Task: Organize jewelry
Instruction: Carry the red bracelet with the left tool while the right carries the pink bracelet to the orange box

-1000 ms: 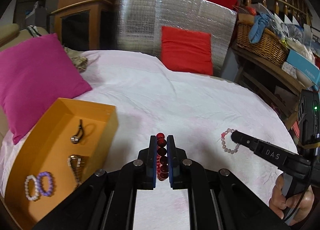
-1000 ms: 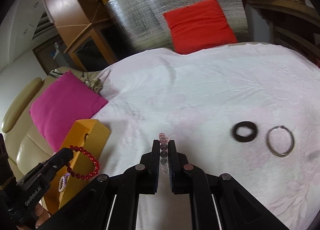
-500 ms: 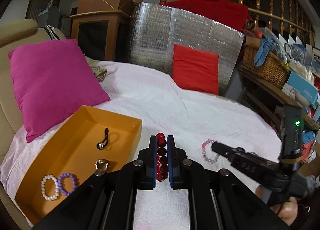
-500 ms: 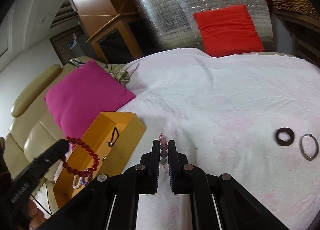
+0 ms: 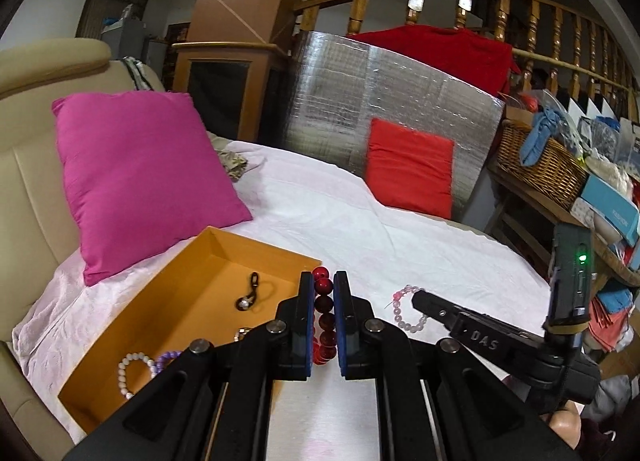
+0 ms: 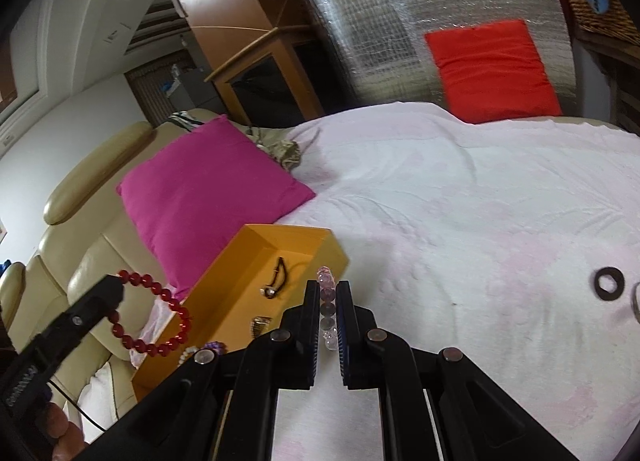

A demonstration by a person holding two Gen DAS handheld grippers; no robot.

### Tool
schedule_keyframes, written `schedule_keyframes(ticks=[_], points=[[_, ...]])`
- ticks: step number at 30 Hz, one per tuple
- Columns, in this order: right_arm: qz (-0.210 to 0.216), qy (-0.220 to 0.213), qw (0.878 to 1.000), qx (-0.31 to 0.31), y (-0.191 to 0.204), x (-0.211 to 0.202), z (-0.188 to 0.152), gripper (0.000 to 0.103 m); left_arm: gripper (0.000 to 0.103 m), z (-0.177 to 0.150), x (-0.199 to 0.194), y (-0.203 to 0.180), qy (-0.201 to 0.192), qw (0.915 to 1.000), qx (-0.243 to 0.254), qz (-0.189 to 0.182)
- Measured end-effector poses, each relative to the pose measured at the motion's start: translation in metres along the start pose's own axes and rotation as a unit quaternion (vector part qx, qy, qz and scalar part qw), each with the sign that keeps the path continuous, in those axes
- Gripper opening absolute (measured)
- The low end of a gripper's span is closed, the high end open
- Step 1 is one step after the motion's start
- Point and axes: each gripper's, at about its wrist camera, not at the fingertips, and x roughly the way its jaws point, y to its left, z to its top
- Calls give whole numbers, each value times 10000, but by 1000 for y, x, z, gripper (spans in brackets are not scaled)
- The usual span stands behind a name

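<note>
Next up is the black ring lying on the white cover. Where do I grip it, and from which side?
Pinch one side of the black ring across its band, one finger through the hole, coming straight down from above. It lies flat on the white cover, so no edge stands up for a sideways grab.

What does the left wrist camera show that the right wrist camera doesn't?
Only the left wrist view shows the wooden railing and the shelf's blue box. Only the right wrist view shows the black ring lying on the white cover. Both show the orange box, the pink cushion, the red bead bracelet and the pale pink bracelet, each held in fingers.
</note>
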Motion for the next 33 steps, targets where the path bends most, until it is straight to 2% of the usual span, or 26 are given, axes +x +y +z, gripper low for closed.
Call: schedule_keyframes(ticks=[5, 9, 15, 19, 26, 33], points=[[141, -61, 9998, -100, 17, 4, 12, 9, 9, 6, -5, 23, -97, 9995, -213, 191], [339, -55, 9992, -186, 34, 11, 22, 9, 9, 11, -8, 50, -177, 9976, -458, 498], [608, 118, 9973, -407, 64, 33, 32, 9, 9, 8, 2, 85, -9, 9926, -764, 940], [741, 330, 9959, -402, 74, 52, 30, 9, 9, 3, 11, 92, 153, 9911, -739, 1101], [629, 763, 9945, -347, 74, 88, 15, 9, 9, -14, 47, 91, 751, 9860, -537, 1386], [557, 840, 9943, -343, 69, 101, 9, 9, 9, -20, 60, 92, 939, 9804, -342, 1697]])
